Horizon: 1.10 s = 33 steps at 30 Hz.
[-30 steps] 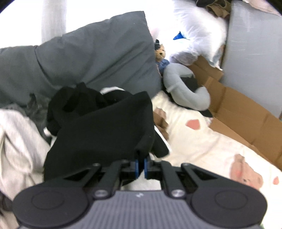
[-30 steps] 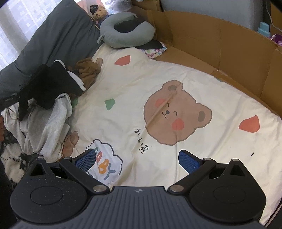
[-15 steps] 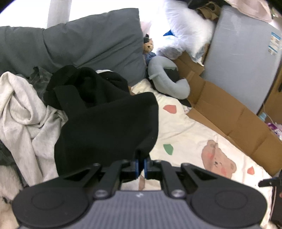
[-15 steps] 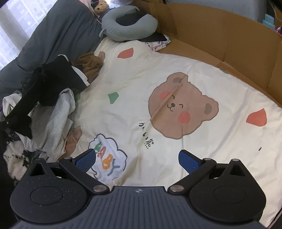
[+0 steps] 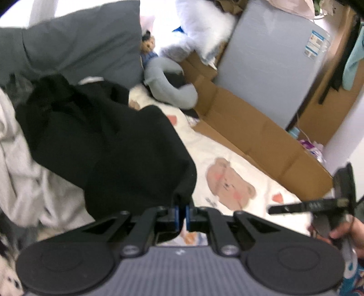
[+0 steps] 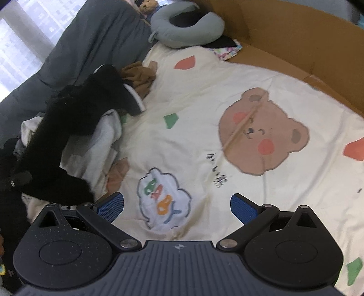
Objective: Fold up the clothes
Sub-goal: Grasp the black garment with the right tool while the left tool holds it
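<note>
My left gripper (image 5: 181,213) is shut on the edge of a black garment (image 5: 109,145) and holds it lifted off a pile of clothes. The garment stretches from the pile toward me; it also shows in the right wrist view (image 6: 68,127) at the left. A light grey garment (image 5: 20,173) lies under it in the pile. My right gripper (image 6: 177,206) is open and empty, hovering over the cream bear-print sheet (image 6: 204,109). The right gripper also shows in the left wrist view (image 5: 336,205) at the right edge.
A dark grey pillow (image 5: 75,45) lies behind the pile. A grey neck pillow (image 6: 186,25) and a small teddy bear (image 6: 146,4) sit at the head of the bed. Cardboard walls (image 6: 295,41) line the far side. A brown garment (image 6: 138,77) lies beside the pile.
My left gripper has pulled back and turned right with the black garment, drawing it further off the pile. The right gripper has shifted slightly and now shows in the left view.
</note>
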Motion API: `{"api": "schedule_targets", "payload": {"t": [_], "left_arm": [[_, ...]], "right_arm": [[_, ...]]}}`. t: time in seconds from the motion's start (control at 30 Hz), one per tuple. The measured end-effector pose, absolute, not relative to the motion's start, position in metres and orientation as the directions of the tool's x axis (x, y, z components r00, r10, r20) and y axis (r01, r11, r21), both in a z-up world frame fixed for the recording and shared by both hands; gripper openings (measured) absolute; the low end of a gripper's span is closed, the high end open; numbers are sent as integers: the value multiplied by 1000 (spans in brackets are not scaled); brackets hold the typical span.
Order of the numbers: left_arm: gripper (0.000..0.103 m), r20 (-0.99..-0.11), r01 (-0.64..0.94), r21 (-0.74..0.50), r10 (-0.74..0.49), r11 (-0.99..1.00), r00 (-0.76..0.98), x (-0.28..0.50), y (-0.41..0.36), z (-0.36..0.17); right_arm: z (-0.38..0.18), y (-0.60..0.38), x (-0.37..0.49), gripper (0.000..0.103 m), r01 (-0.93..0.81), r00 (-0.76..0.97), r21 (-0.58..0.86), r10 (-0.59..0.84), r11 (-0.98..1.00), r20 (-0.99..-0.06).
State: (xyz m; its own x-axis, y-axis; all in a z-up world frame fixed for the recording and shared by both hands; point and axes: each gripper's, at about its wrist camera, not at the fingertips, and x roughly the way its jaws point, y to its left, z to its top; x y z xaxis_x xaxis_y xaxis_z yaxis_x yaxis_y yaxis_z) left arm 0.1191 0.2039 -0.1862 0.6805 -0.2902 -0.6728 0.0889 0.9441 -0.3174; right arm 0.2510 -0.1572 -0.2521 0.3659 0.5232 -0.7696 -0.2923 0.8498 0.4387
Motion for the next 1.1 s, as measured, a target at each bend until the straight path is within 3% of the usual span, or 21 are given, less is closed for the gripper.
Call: {"api": "schedule_targets", "payload": {"t": [0.47,0.6,0.7,0.8,0.87,0.93,1.0,1.1], "left_arm": [[5,-752,155,-333,-361,930,552,86,184,-245],[5,-766,171,-350,-386,921,513,81,182,-256],[5,-771,187,-367,-411,911,487,75,182,-261],[5,-777,187,-381,-424,905,465,69,185,-265],[5,-785,176,-390,-426,904,449,67,189,-268],[8,-802,147,-383,-407,912,437,68,196,-270],[11,-815,131,-360,-380,924,438,71,204,-268],[22,-819,131,-328,-351,936,455,82,216,-260]], "right_arm": [[-249,-78,251,102,-391,205,627,727,674,-655],[-259,-45,250,101,-421,151,626,731,656,-665],[-275,-26,251,95,-408,105,638,727,654,-678],[-295,-12,252,76,-376,60,657,724,654,-687],[-305,-8,252,39,-351,30,692,746,631,-665],[-314,-5,250,14,-333,6,718,763,611,-646],[-311,-6,243,4,-369,21,694,752,619,-659],[-307,-8,235,3,-415,37,658,734,628,-678]]}}
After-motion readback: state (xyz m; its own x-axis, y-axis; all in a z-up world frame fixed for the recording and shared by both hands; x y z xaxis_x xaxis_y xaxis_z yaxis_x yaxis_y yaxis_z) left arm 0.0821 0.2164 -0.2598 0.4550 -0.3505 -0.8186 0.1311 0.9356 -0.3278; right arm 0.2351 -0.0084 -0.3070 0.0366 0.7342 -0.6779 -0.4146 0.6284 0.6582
